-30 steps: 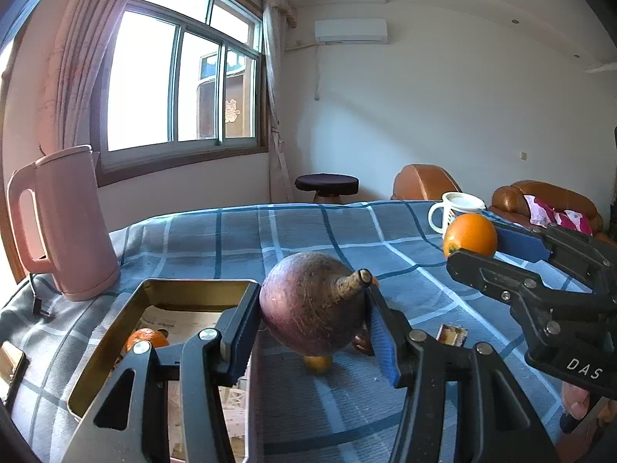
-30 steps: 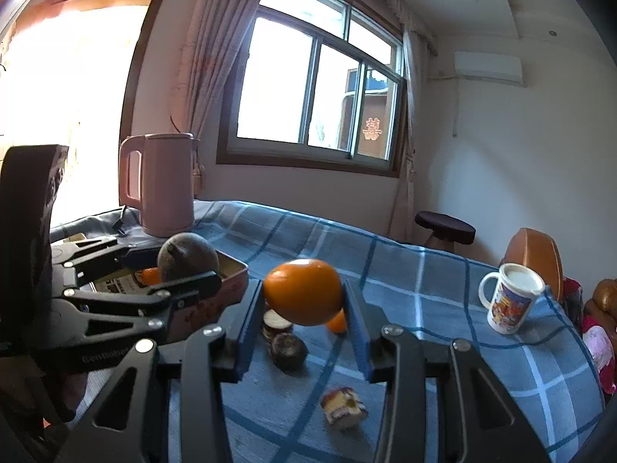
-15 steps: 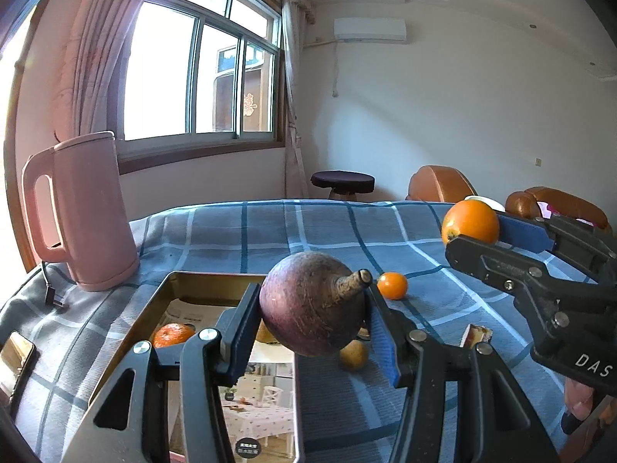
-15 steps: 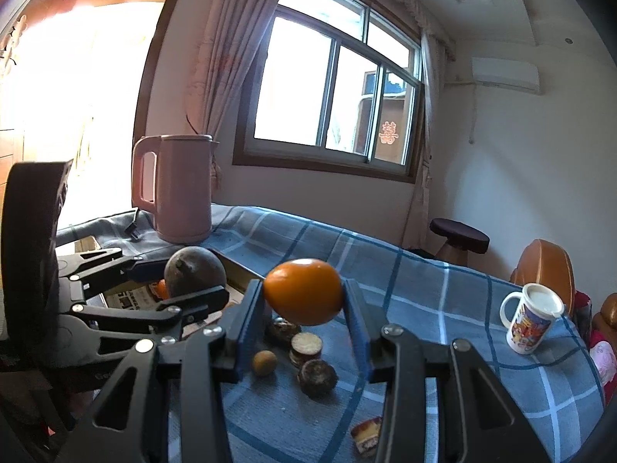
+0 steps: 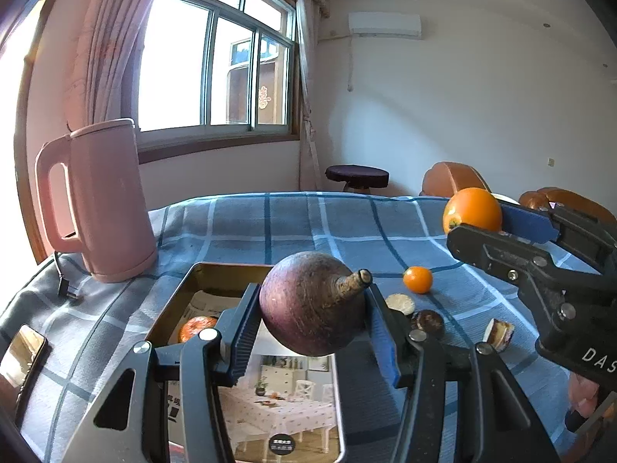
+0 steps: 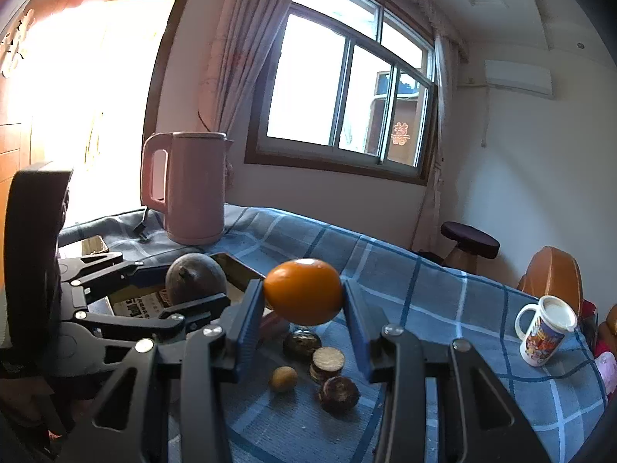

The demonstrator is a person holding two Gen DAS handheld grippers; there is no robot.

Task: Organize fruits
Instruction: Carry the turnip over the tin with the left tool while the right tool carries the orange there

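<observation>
A blue checked cloth (image 5: 347, 223) is covering the table. The left gripper (image 5: 312, 328) is clamping a purple fruit (image 5: 312, 305) above the tin (image 5: 169, 308); the right gripper (image 6: 304, 308) is gripping an orange (image 6: 304, 291) at its 3 o'clock. Either round fruit could be slipping free.

Bright daylight pours through a brown-framed sliding window (image 5: 216, 73) at eleven o'clock, flanked by pale curtains (image 5: 104, 50), while a white wall (image 5: 462, 115) carries an air conditioner (image 5: 383, 25) at one o'clock above a dark round stool (image 5: 356, 175) and tan leather armchairs (image 5: 451, 183)
</observation>
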